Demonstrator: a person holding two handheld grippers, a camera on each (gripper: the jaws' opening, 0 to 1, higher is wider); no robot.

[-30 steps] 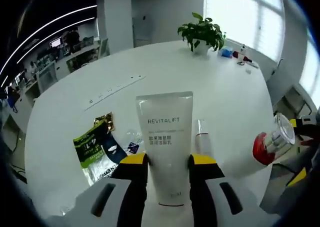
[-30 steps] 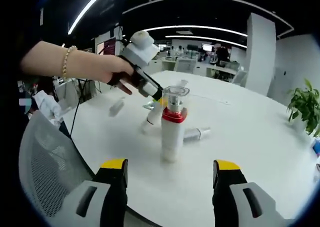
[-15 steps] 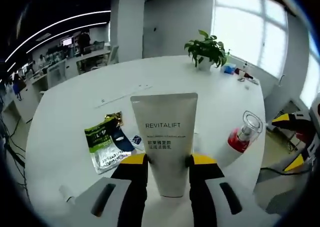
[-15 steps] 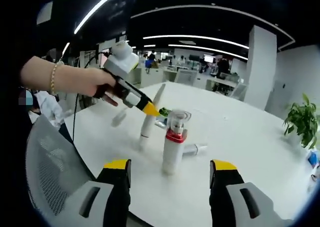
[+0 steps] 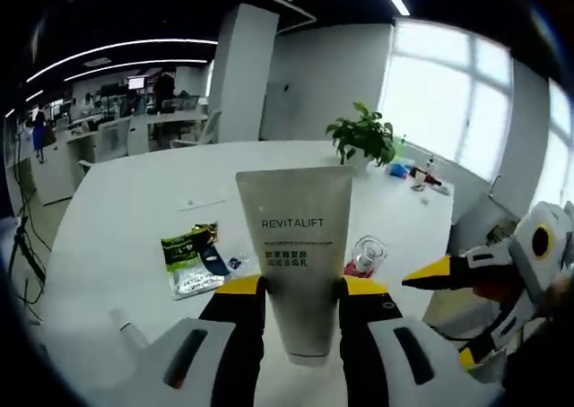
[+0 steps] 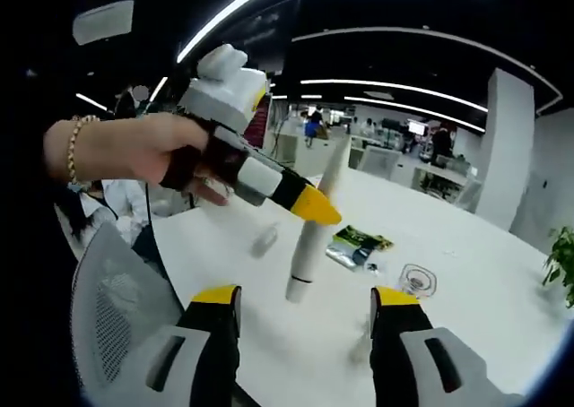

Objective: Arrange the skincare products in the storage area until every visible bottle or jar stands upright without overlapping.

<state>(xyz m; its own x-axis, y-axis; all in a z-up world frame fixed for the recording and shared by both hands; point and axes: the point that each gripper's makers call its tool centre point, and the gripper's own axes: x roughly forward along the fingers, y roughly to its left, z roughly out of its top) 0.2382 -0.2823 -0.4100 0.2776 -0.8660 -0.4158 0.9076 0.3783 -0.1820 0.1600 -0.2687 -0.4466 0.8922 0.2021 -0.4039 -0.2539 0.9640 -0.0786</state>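
Observation:
A white REVITALIFT tube (image 5: pixel 296 232) is clamped between the yellow jaw tips of my left gripper (image 5: pixel 303 290), crimped end away from the camera. In the right gripper view the tube (image 6: pixel 312 237) stands nearly upright, cap end down, over the white table (image 6: pixel 502 281), with the left gripper (image 6: pixel 309 205) shut on it in a person's hand. A pump bottle with a red collar and clear cap (image 5: pixel 363 256) stands upright on the table just beyond the tube. Its clear cap (image 6: pixel 415 280) shows from above. My right gripper (image 6: pixel 305 304) is open and holds nothing.
A green sachet (image 5: pixel 191 256) lies flat on the table left of the tube. A small clear bottle (image 5: pixel 126 326) lies on its side near the table edge. A potted plant (image 5: pixel 363 134) stands far back. A grey mesh chair (image 6: pixel 117 335) is by the near edge.
The left gripper has risen with the tube still in it. The right gripper has drawn up and back from the pump bottle, staying open.

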